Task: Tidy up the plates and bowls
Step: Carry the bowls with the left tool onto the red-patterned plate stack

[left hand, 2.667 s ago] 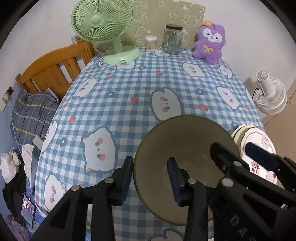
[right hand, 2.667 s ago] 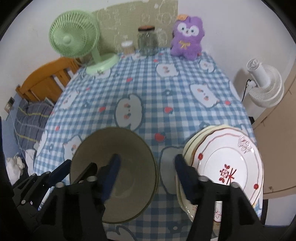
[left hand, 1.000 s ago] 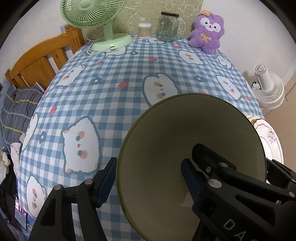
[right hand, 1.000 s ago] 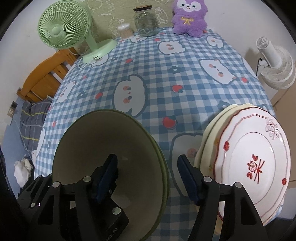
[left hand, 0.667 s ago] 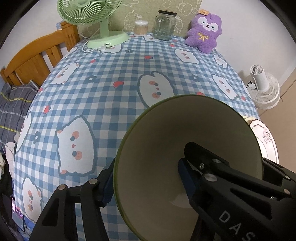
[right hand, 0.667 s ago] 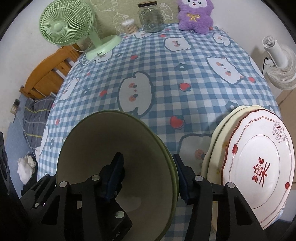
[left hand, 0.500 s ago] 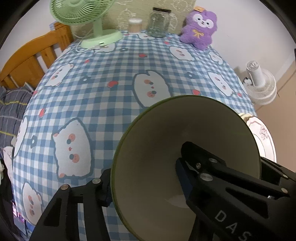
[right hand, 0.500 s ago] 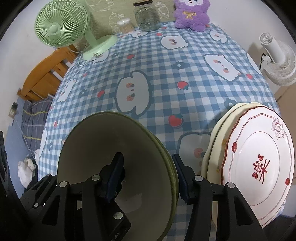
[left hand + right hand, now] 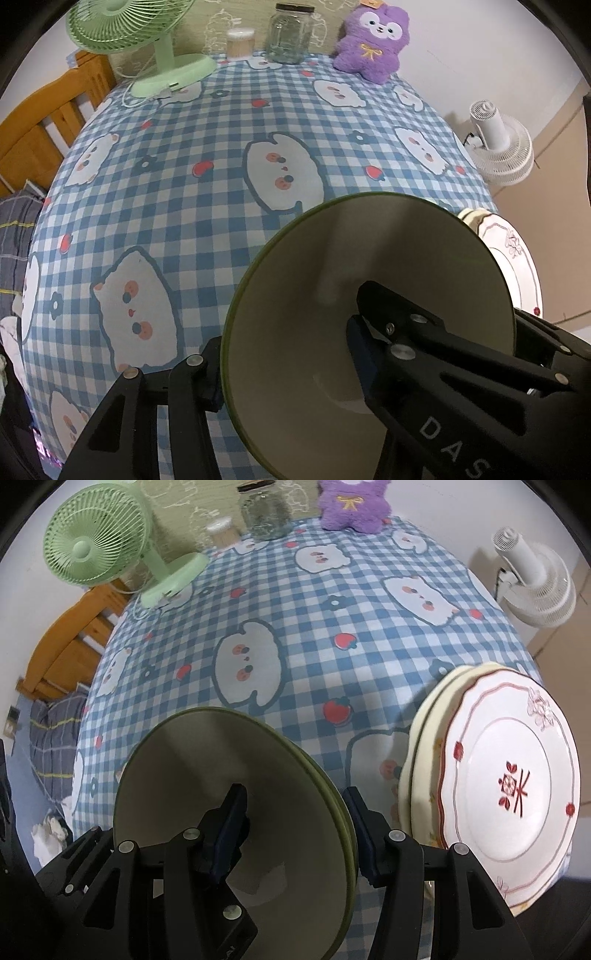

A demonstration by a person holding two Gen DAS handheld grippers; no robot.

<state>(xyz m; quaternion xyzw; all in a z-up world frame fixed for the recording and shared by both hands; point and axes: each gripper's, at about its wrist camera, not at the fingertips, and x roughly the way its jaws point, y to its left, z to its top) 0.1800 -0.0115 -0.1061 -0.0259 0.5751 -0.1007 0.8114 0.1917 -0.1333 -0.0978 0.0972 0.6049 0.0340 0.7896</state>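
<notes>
Fingers of the left gripper [image 9: 284, 363] straddle the left wall of the green bowl [image 9: 332, 295], one pad outside the rim at lower left of the left wrist view, the other inside the basin at lower right; the jaws have just been closing, and the pads now pinch that wall. In the right wrist view, fingers of the right gripper [image 9: 295, 825] likewise straddle the bowl's right wall, one pad inside the basin, one outside at lower centre, pinching it; a second green rim shows just beneath the first. The bowl fills the lower centre of both views, over the checked tabletop [image 9: 314, 627]. A stack of plates [image 9: 509, 790] lies just beside it at lower right. Along the upper edge stand a green fan [image 9: 147, 40], a glass jar [image 9: 290, 33] and a purple plush toy [image 9: 371, 40].
</notes>
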